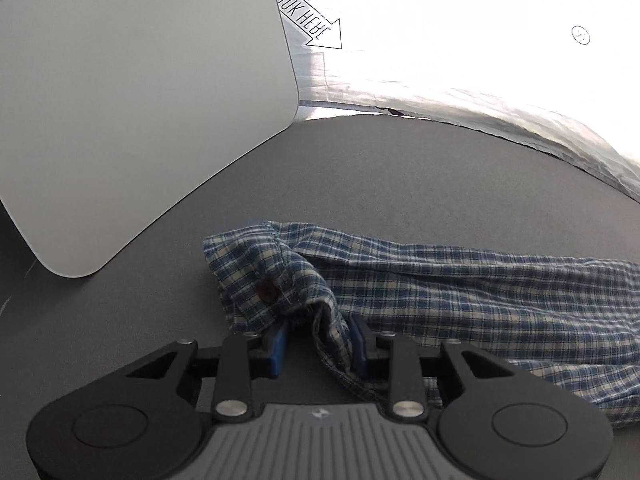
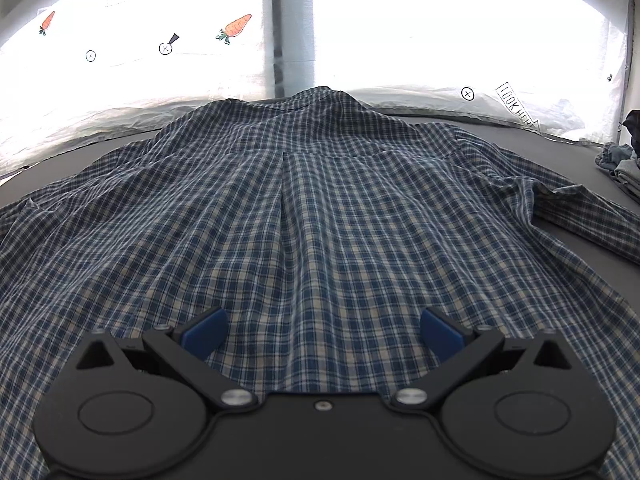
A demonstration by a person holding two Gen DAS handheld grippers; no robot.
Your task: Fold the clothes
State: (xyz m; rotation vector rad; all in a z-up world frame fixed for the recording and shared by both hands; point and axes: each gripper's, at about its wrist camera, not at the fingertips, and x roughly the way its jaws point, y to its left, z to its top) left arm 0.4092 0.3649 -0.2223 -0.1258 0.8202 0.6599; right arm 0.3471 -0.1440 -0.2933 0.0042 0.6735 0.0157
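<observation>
A blue and white plaid shirt (image 2: 304, 208) lies spread back-up on the grey table (image 2: 580, 236), collar at the far end. In the left wrist view its sleeve (image 1: 480, 292) stretches off to the right, and the buttoned cuff (image 1: 264, 276) lies just ahead of my left gripper (image 1: 318, 332). The jaws stand narrow, with a bunched fold of the cuff caught between the blue pads (image 1: 278, 344). My right gripper (image 2: 322, 334) hovers over the shirt's lower back, open wide, with only flat cloth beneath it.
A white rounded panel (image 1: 140, 100) leans at the left of the table (image 1: 400, 176). A crinkled white backdrop (image 2: 460, 40) with stickers runs along the far edge. A pile of denim clothes (image 2: 620, 164) sits at the far right.
</observation>
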